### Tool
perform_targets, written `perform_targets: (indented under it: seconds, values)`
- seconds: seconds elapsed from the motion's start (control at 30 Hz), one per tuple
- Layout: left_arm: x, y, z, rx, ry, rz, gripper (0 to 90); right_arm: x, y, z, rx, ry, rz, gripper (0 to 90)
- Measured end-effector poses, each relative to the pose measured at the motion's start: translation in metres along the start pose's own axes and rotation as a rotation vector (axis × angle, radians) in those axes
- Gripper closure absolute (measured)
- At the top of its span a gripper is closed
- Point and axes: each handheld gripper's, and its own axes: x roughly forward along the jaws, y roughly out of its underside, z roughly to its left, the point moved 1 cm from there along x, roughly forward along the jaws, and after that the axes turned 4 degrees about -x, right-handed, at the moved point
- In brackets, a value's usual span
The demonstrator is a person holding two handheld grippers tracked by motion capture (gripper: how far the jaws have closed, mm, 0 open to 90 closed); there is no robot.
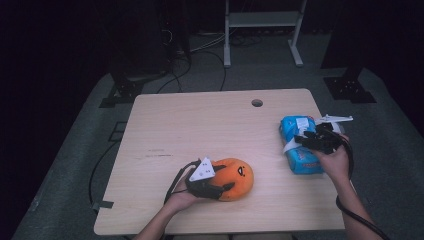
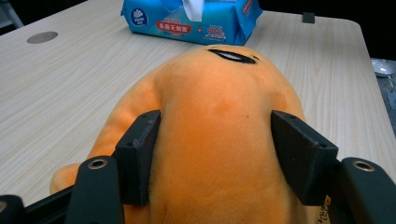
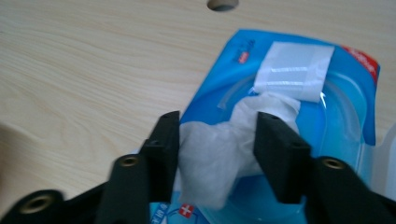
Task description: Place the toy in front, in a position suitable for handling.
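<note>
The left claw (image 2: 215,154) grips the soft orange plush toy (image 1: 235,177) near the desk's (image 1: 200,125) front edge, jaws pressing into its fuzzy, rounded body. The right claw (image 3: 217,149) straddles a crumpled white wipe (image 3: 219,154) sticking out of the glossy blue wipe pack (image 1: 300,145) at the right side; whether it pinches yet, I cannot tell. The wipe looks barely drawn out; pulling it free remains.

Overhead light brightens the table (image 1: 200,125); surroundings stay dark; the gripper views are softly blurred.

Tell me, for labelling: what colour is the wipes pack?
Blue wipes pack, clearest in the left gripper view.
</note>
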Motion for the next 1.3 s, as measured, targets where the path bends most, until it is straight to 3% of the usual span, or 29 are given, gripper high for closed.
perform_targets:
  seconds: [0.17, 0.3, 0.57, 0.83, 1.03, 1.27, 1.3]
  values:
    - [0.0, 0.001, 0.002, -0.005, 0.006, -0.003, 35.0, 0.003, 0.004, -0.004, 0.029, 0.038, 0.029, 71.0]
    - [0.0, 0.001, 0.001, -0.008, 0.004, -0.006, 34.6, 0.002, 0.004, -0.005, 0.041, 0.038, 0.052, 83.2]
    - [0.0, 0.002, 0.001, -0.009, 0.001, -0.012, 33.5, -0.013, -0.001, -0.004, 0.067, -0.004, 0.024, 86.8]
    - [0.0, 0.003, 0.002, -0.001, -0.001, -0.012, 32.7, -0.042, -0.013, -0.003, 0.103, -0.099, -0.092, 87.4]
    - [0.0, 0.003, 0.002, -0.016, -0.001, -0.013, 31.3, -0.068, -0.025, 0.017, 0.061, -0.194, -0.176, 87.4]
    - [0.0, 0.003, 0.002, -0.017, -0.002, -0.011, 30.4, -0.091, -0.028, 0.076, -0.111, -0.339, -0.183, 87.3]
    - [0.0, 0.003, 0.002, -0.017, -0.002, -0.011, 30.4, -0.091, -0.028, 0.076, -0.111, -0.339, -0.183, 87.3]
